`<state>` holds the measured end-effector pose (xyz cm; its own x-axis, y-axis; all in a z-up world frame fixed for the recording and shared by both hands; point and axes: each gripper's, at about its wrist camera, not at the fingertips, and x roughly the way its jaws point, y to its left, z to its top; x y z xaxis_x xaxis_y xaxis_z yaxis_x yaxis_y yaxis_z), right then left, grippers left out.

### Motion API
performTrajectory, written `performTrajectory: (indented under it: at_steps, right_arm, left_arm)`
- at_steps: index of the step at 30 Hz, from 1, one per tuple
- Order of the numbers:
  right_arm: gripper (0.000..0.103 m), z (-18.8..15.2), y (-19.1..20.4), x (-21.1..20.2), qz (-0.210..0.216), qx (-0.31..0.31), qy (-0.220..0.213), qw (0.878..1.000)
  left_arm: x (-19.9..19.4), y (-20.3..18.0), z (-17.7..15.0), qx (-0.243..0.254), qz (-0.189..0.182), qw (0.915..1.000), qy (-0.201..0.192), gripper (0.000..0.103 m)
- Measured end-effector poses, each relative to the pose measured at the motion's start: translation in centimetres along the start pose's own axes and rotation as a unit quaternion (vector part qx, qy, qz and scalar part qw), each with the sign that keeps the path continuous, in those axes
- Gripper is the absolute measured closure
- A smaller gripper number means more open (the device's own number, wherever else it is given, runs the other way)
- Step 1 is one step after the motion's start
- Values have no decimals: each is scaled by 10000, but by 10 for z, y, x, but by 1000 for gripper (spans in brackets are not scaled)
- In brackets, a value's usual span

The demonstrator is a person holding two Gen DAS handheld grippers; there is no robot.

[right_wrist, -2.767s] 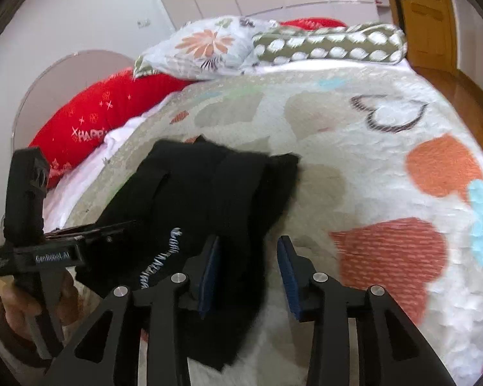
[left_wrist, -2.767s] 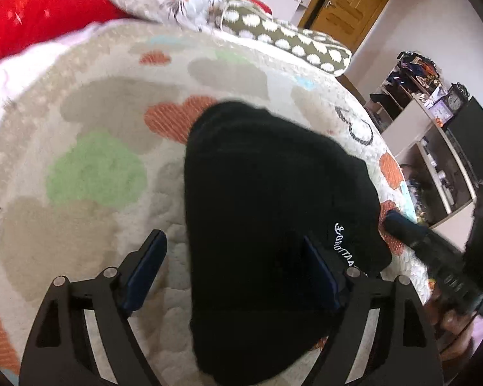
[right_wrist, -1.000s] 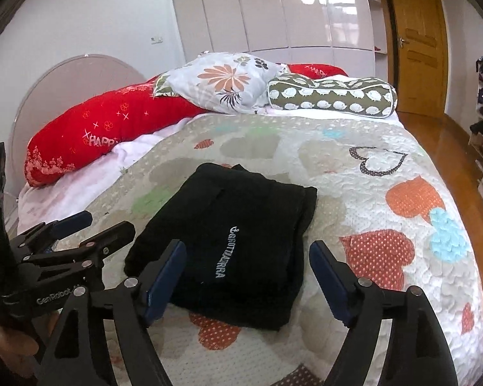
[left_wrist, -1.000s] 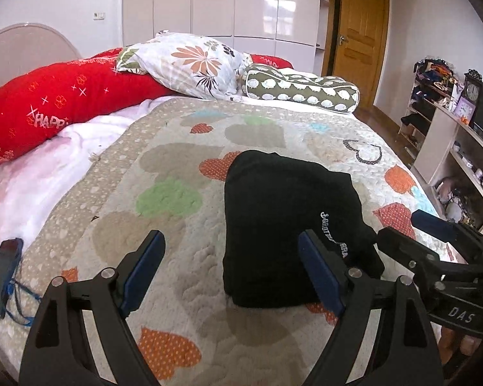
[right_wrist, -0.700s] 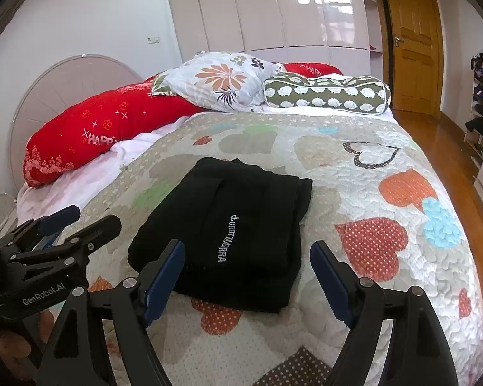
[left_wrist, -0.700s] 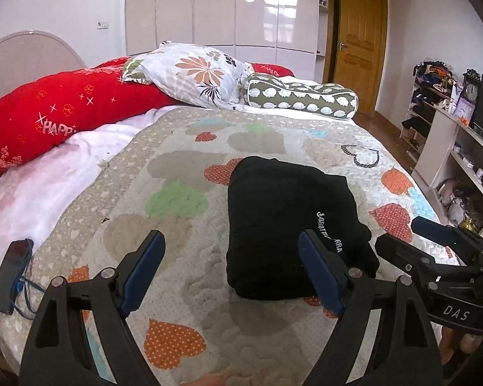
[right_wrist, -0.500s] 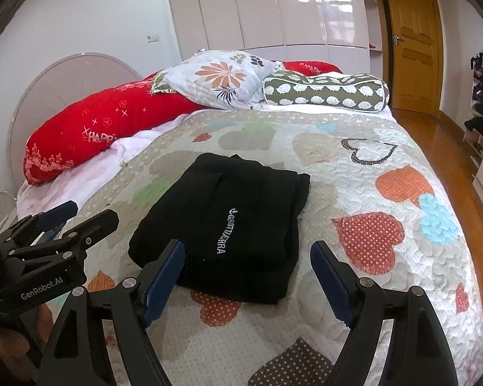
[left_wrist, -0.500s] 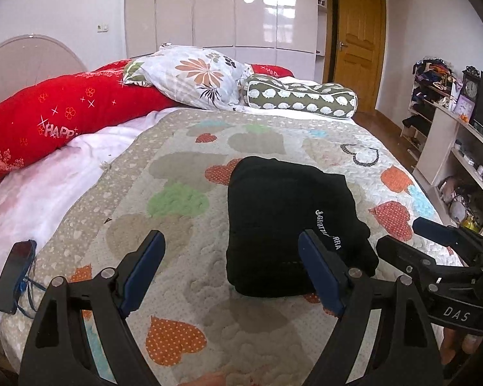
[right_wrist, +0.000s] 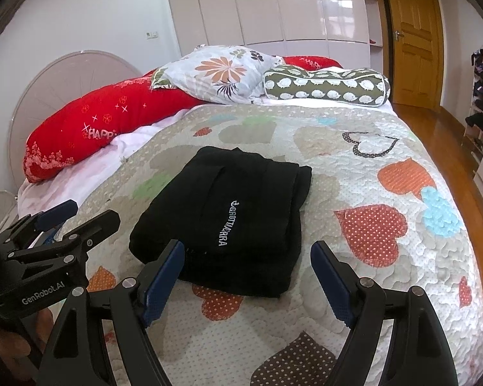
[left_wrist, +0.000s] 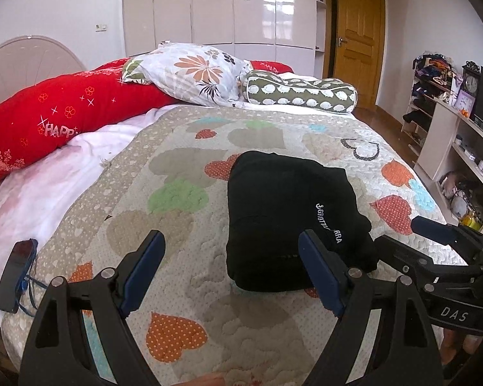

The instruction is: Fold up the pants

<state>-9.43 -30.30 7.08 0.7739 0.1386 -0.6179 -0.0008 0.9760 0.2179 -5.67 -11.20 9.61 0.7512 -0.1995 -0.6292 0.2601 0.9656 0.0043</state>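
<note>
The black pants [left_wrist: 283, 212] lie folded into a compact rectangle on the heart-patterned quilt [left_wrist: 177, 257], white lettering facing up; they also show in the right wrist view [right_wrist: 228, 212]. My left gripper [left_wrist: 232, 270] is open and empty, held above the bed's near edge, short of the pants. My right gripper [right_wrist: 248, 273] is open and empty, also back from the pants. Each gripper appears in the other's view, the right one [left_wrist: 434, 257] at right and the left one [right_wrist: 48, 238] at left.
A red bolster [left_wrist: 48, 122], a floral pillow [left_wrist: 196, 74] and a green patterned bolster [left_wrist: 302, 93] lie at the head of the bed. A phone [left_wrist: 14, 276] with a cable rests at the bed's left edge. Shelves [left_wrist: 460, 148] and a wooden door [left_wrist: 357, 51] stand at right.
Both grippers have pulled back and risen from the pants; the right one, nearly shut by the fabric before, now stands wide open. The folded pants lie still.
</note>
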Motion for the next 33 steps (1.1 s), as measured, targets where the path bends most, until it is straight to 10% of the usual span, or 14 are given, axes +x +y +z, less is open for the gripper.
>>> performTrajectory:
  at_steps: [33]
  right_arm:
    - [21, -7, -3, 4, -5, 81, 128, 9999]
  left_arm:
    - [4, -3, -1, 135, -142, 9998, 28, 18]
